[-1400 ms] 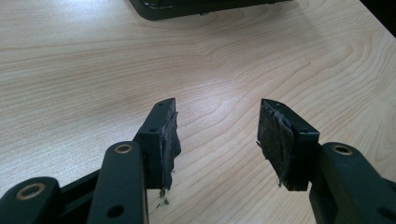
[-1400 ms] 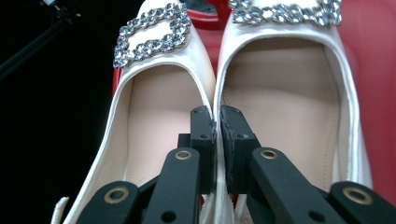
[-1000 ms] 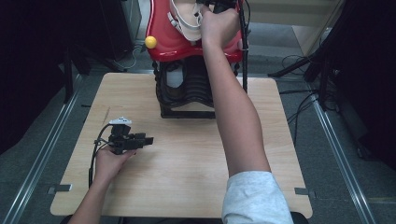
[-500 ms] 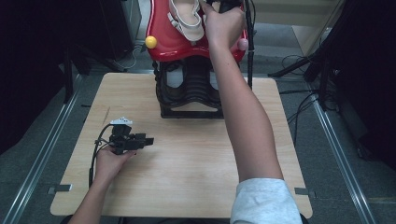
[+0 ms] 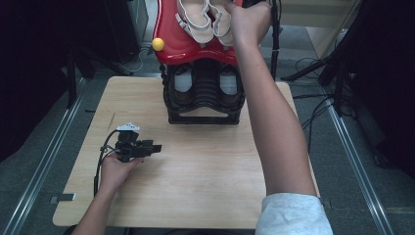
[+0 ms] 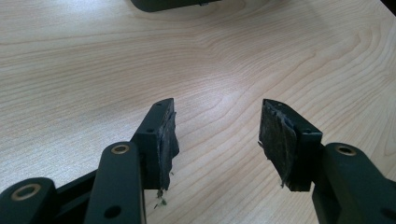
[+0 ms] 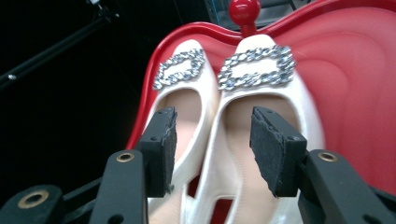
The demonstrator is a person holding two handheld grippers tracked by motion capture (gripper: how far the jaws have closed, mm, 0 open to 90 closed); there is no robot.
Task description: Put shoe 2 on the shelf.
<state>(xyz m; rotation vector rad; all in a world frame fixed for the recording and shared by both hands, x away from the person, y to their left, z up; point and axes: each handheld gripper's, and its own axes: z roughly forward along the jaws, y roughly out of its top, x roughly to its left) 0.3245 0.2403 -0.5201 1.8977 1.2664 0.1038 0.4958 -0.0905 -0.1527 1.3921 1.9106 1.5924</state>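
Observation:
A pair of white shoes with silver chain buckles lies side by side on the red tray atop the black shoe rack. In the right gripper view, my right gripper hovers just behind the shoes. Its jaws have just been opening, and they straddle the shoes' adjoining edges without pressing them. The person's right hand reaches up to the tray. My left gripper rests low over the wooden table, open with nothing between its pads.
A yellow knob sticks out at the tray's left edge and a red knob at its far end. Dark shoes sit in the rack's lower shelf. Metal rails and cables run along both sides of the table.
The right gripper has opened and let go of the white shoe on the red tray, then drawn back slightly. The left hand and gripper have stayed put.

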